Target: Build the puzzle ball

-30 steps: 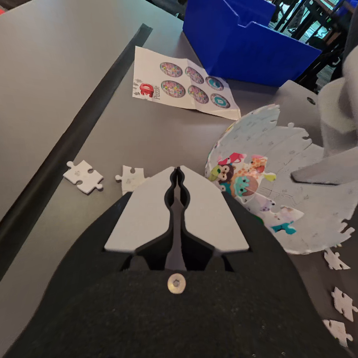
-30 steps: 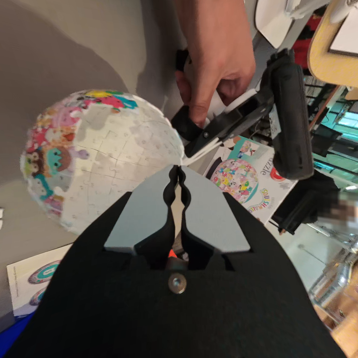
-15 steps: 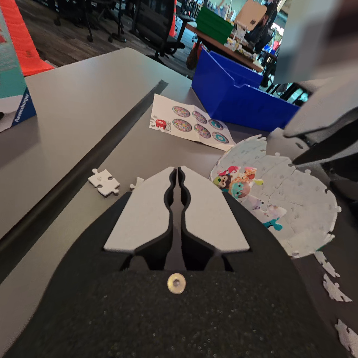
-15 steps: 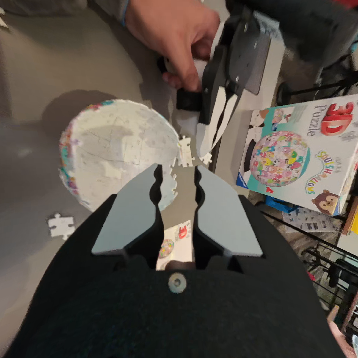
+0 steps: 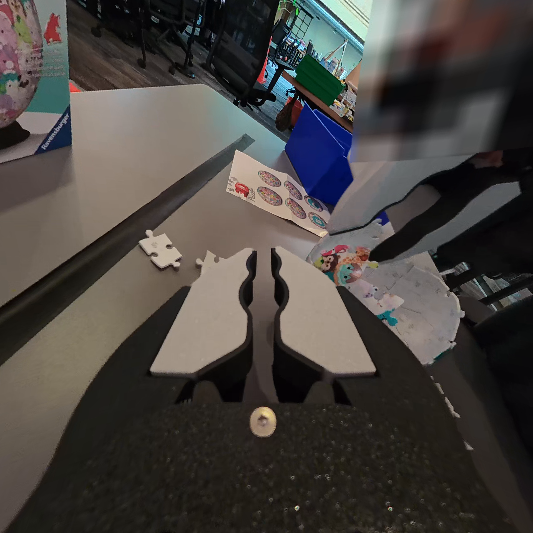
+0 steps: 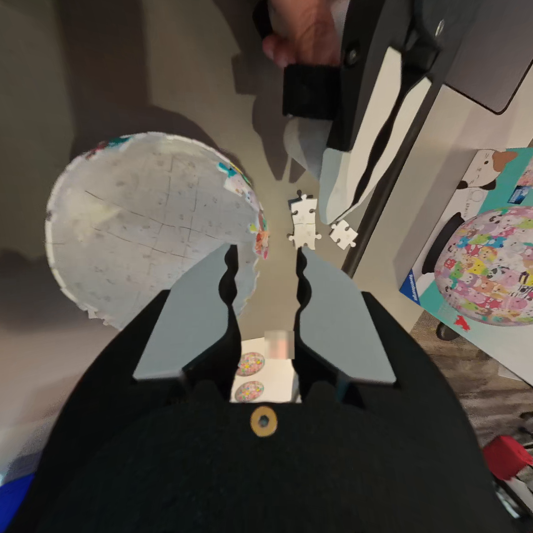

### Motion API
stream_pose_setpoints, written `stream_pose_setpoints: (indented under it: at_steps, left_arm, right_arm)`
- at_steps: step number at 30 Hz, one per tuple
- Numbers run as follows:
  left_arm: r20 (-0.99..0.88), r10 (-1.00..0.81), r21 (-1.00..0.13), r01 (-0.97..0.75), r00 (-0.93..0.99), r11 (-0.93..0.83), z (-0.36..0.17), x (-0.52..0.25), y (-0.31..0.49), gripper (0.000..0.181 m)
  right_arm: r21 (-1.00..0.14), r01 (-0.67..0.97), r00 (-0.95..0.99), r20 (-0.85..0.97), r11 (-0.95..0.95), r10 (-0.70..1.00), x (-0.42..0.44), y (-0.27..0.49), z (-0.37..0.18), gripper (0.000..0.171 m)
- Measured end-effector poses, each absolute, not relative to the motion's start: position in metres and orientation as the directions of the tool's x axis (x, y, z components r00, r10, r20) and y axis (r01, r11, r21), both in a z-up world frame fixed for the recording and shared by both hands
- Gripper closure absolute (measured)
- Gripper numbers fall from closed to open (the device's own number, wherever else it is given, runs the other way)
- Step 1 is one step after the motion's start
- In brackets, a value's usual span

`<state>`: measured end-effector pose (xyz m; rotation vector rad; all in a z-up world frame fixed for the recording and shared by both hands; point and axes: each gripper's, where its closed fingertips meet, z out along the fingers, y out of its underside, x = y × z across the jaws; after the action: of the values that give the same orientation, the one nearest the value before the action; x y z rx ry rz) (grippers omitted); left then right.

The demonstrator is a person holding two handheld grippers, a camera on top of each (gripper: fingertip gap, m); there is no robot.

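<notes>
Both grippers had parted since a second earlier: right gripper (image 6: pixel 266 249) wide, left gripper (image 5: pixel 263 253) slightly, each empty. The half-built puzzle ball (image 6: pixel 150 227) sat released mid-tabletop, loose pieces (image 6: pixel 304 223) beside it awaiting pickup.

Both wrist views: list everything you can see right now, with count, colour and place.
Ball shell: one, unfinished, white inside, colourful outside, on the table.
Loose pieces: white; a joined pair and a single between shell and table seam; more beside the shell's other side.
Leaflet: one, white, beside the bin.
Bin: one, blue, behind the leaflet.
Box: one, teal and white, across the seam.
Table: grey.
Hand: one, holding the left gripper.
Left gripper: slightly open, empty.
Right gripper: open, empty, over the shell's rim.
</notes>
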<state>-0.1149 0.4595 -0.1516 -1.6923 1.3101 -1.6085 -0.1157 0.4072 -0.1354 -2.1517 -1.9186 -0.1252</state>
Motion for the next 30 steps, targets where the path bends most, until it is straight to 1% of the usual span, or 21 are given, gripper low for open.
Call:
stream_pose_setpoints:
  at_steps: [2, 4, 5, 10, 11, 16, 19, 23, 29, 30]
  left_arm:
    - [0.514, -0.846, -0.834, -0.315, -0.142, -0.453, -0.151, -0.116, 0.460, 0.172]
    - [0.531, -0.835, -0.826, -0.312, -0.145, -0.470, -0.151, -0.117, 0.461, 0.171]
    - [0.536, -0.831, -0.823, -0.310, -0.148, -0.476, -0.150, -0.117, 0.461, 0.170]
    - [0.542, -0.827, -0.822, -0.298, -0.149, -0.485, -0.149, -0.119, 0.463, 0.170]
    - [0.543, -0.827, -0.821, -0.300, -0.149, -0.485, -0.149, -0.119, 0.462, 0.170]
    - [0.537, -0.831, -0.824, -0.303, -0.147, -0.479, -0.150, -0.119, 0.462, 0.170]
    - [0.538, -0.830, -0.823, -0.306, -0.147, -0.479, -0.150, -0.118, 0.461, 0.170]
    - [0.543, -0.826, -0.820, -0.309, -0.152, -0.482, -0.150, -0.118, 0.461, 0.170]
    - [0.546, -0.824, -0.818, -0.314, -0.155, -0.483, -0.151, -0.118, 0.460, 0.170]
    - [0.547, -0.823, -0.817, -0.315, -0.156, -0.483, -0.151, -0.118, 0.459, 0.170]
  right_arm:
    - [-0.092, 0.992, 0.099, 0.220, -0.080, 0.970, -0.118, 0.408, -0.131, 0.135]
    - [-0.102, 0.993, 0.073, 0.152, -0.058, 0.986, -0.126, 0.402, -0.126, 0.146]
    - [-0.088, 0.995, 0.065, 0.135, -0.053, 0.989, -0.126, 0.402, -0.125, 0.146]
    - [0.017, 0.998, 0.050, 0.111, -0.052, 0.993, -0.114, 0.408, -0.142, 0.134]
    - [0.030, 0.998, 0.052, 0.105, -0.055, 0.993, -0.114, 0.406, -0.145, 0.134]
    - [0.009, 1.000, 0.025, 0.174, -0.027, 0.984, -0.120, 0.407, -0.150, 0.150]
    - [-0.011, 0.999, 0.040, 0.171, -0.038, 0.984, -0.121, 0.409, -0.148, 0.150]
    - [0.019, 1.000, 0.004, 0.154, -0.007, 0.988, -0.118, 0.408, -0.153, 0.155]
    - [0.004, 1.000, 0.009, 0.139, -0.009, 0.990, -0.118, 0.407, -0.152, 0.160]
    - [0.007, 1.000, 0.004, 0.149, -0.005, 0.989, -0.117, 0.408, -0.152, 0.165]
